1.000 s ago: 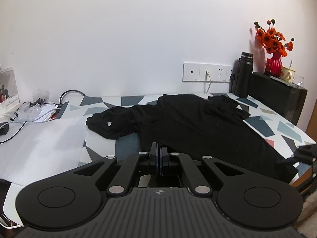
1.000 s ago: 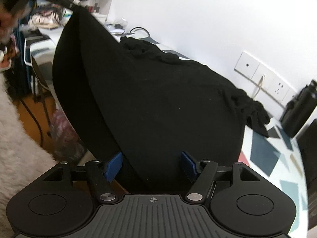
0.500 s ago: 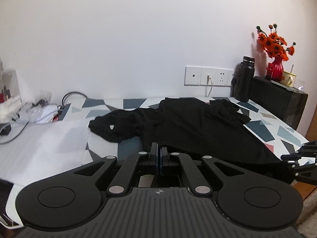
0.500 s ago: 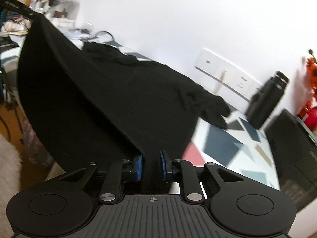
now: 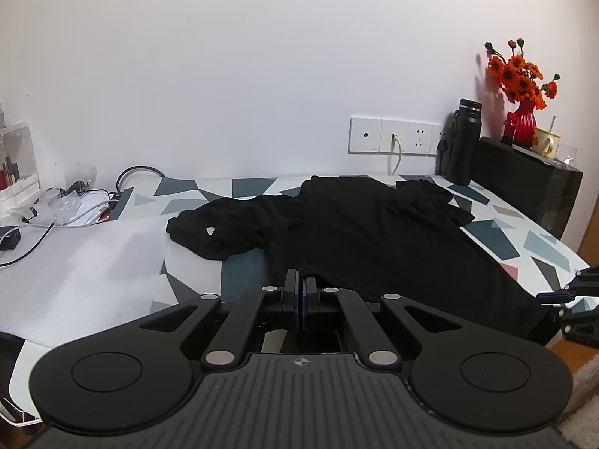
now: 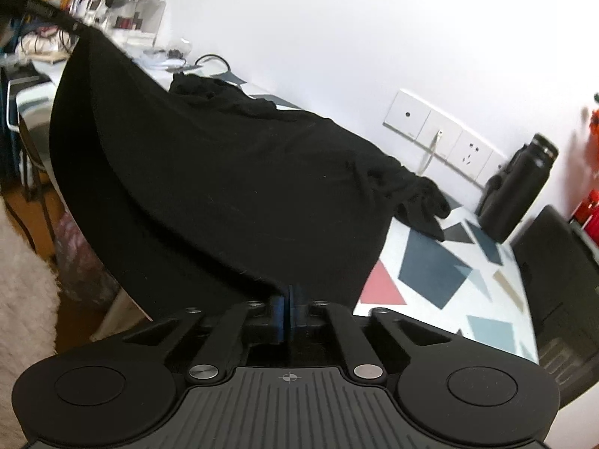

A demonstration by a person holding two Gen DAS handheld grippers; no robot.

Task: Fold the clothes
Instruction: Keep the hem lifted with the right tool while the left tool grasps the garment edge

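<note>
A black garment [image 5: 374,232] lies spread over the patterned table [image 5: 247,191], its sleeves bunched at the far left and far right. My left gripper [image 5: 300,286] is shut on the garment's near hem at one corner. In the right wrist view the same black garment [image 6: 243,172] stretches from my right gripper [image 6: 288,301], shut on the other hem corner, up to the left gripper [image 6: 48,11] at the upper left. The hem hangs taut between them over the table's front edge. The right gripper's body [image 5: 576,299] shows at the left wrist view's right edge.
A black bottle [image 5: 464,142] and a wall socket strip [image 5: 397,136] stand at the back. A black box [image 5: 524,183] carries a red vase with orange flowers [image 5: 522,86]. White foam sheet [image 5: 75,262], cables and clutter [image 5: 63,205] lie to the left. A furry rug [image 6: 22,262] covers the floor.
My right gripper went from open around the hem to shut on it. The left gripper stayed shut and lifted slightly, stretching the hem.
</note>
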